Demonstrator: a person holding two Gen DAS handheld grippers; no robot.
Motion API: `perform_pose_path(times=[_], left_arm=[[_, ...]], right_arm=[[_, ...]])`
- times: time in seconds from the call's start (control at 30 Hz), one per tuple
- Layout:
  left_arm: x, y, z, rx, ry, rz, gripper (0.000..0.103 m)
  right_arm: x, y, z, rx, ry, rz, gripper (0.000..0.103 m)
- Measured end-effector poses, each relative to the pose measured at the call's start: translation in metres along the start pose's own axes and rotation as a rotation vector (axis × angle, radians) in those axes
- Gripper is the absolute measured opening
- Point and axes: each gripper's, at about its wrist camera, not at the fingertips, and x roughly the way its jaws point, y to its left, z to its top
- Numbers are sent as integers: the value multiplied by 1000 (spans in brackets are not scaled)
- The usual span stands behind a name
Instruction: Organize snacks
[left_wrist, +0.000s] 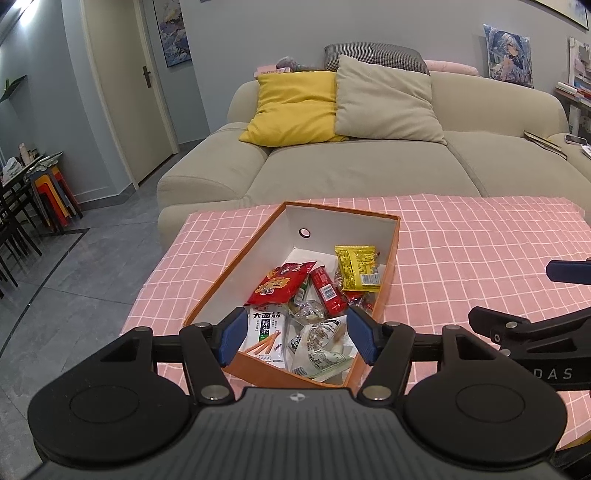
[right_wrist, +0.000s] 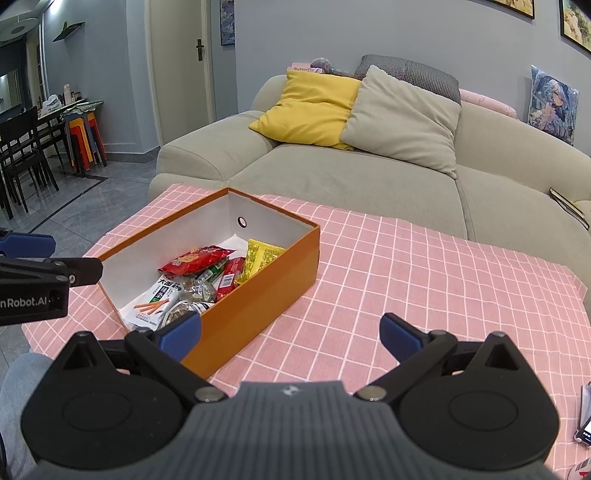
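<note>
Snacks are shown gathered in an orange box (left_wrist: 392, 254) that rests on the pink checked cloth (left_wrist: 480, 243) of the surface.

Left wrist view: the left tongs (left_wrist: 294, 336) are held above the near end of the box, spread wide, with nothing between the blue pads (left_wrist: 232, 336). Inside the box a red packet (left_wrist: 281, 282), a yellow packet (left_wrist: 359, 268), a white packet (left_wrist: 266, 334) printed with sticks and several clear-wrapped pieces are seen lying together toward the near end. The right tongs (left_wrist: 532, 306) are seen at the right edge, over the cloth.

Right wrist view: the right tongs (right_wrist: 290, 334) are held over the cloth just beside the box (right_wrist: 258, 291), opened wide and empty; one pad (right_wrist: 181, 334) overlaps the near corner of the box. The left tongs (right_wrist: 55, 258) are seen at the left edge, beside the box's near end. A beige sofa (right_wrist: 332, 177) with a yellow cushion (right_wrist: 314, 107) lies behind the surface.
</note>
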Motion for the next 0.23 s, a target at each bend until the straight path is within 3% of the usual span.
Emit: perform_pose_path(times=[0.23], left_arm=[[1, -2, -1, 9, -20, 12, 73]], right_arm=[[1, -2, 2, 9, 5, 0, 99]])
